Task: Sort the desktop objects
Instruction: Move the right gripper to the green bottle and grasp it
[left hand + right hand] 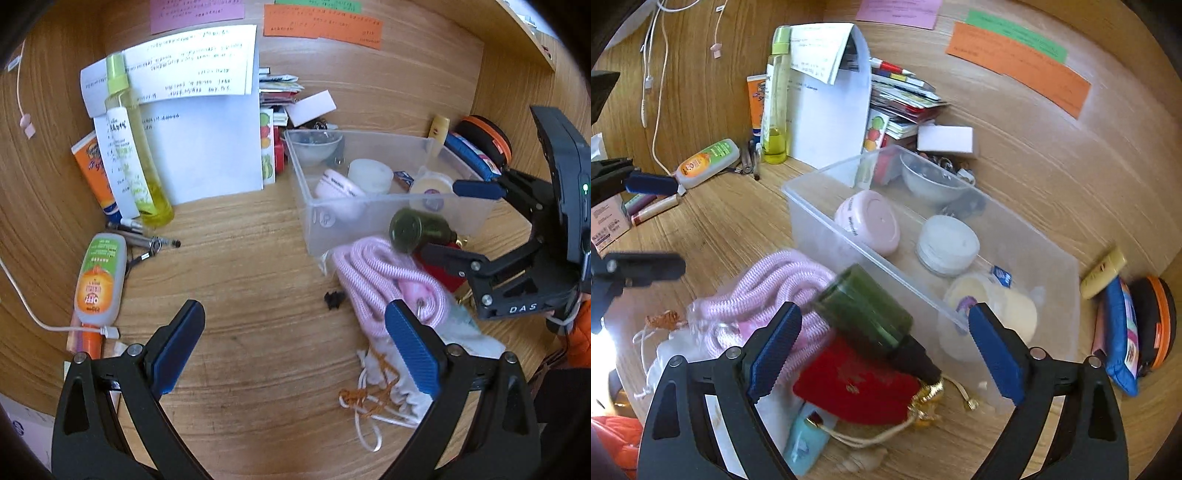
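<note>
A dark green bottle (866, 314) is framed by the right gripper (882, 345), jaws spread and ungripping, beside the clear bin (849, 236); the left gripper (295, 350) is held released, empty.

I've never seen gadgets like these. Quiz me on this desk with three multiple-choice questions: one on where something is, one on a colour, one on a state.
1. Where is the pink jar?
A. inside the clear bin
B. on the papers
C. beside the orange case

2. What colour is the pouch under the dark green bottle?
A. blue
B. red
C. white

3. How is the right gripper?
A. shut on the bottle
B. open
C. shut on nothing

Answers: 1 A, bin walls surround it. 2 B, plainly red. 3 B, fingers stand apart, clear of the bottle.
</note>
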Demonstrator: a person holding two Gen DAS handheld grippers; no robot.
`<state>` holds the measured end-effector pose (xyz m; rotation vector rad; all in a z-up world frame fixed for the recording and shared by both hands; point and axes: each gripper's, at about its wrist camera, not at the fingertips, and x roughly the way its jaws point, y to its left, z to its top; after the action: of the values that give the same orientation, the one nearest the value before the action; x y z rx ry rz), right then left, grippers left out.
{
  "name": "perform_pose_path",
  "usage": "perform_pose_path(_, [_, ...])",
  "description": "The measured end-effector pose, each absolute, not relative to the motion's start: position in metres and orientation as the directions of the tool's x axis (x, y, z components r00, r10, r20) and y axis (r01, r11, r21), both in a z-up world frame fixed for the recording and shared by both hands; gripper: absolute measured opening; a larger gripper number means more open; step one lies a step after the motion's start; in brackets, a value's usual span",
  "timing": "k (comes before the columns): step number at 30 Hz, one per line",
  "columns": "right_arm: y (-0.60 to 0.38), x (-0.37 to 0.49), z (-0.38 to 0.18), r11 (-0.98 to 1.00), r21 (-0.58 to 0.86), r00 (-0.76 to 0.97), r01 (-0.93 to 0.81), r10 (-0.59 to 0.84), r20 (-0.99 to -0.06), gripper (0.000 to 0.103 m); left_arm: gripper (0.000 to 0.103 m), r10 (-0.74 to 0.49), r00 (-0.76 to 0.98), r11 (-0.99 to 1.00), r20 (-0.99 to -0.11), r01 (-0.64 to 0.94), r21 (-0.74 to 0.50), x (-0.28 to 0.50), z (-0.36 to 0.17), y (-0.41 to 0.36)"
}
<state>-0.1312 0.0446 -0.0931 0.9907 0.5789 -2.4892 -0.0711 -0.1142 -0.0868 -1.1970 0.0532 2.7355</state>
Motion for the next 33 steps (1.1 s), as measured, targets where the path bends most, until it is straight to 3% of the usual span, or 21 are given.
perform_pose_path(7, [0.051, -0.121, -0.089, -0.839, -0.167, -0.644, 0.518, -0.254, -0.722, 0.087, 0.099, 0.165, -0.674, -0.983, -0.72, -0.175, -0.061, -0.067, -0.09, -0.116])
perform_pose_path(11, [0.053, -0.13, -0.095, -0.851, -0.128, -0.604, 0.509, -0.248, -0.758, 0.076, 0.099, 0.189, -0.665, -0.978, -0.722, -0.19, -0.082, -0.07, -0.094, -0.114])
perform_pose_path(18, [0.047, -0.151, -0.11, -0.865, -0.042, -0.532, 0.5, -0.268, -0.803, 0.069, 0.099, 0.21, -0.652, -0.974, -0.728, -0.203, -0.099, -0.066, -0.099, -0.112])
perform_pose_path(20, [0.043, -0.151, -0.112, -0.861, -0.047, -0.529, 0.507, -0.268, -0.805, 0.062, 0.099, 0.214, -0.649, -0.973, -0.73, -0.205, -0.104, -0.064, -0.101, -0.111])
perform_pose_path(33, [0.071, -0.125, -0.092, -0.874, -0.031, -0.615, 0.485, -0.316, -0.722, 0.061, 0.099, 0.267, -0.618, -0.958, -0.739, -0.252, -0.135, -0.077, -0.102, -0.085])
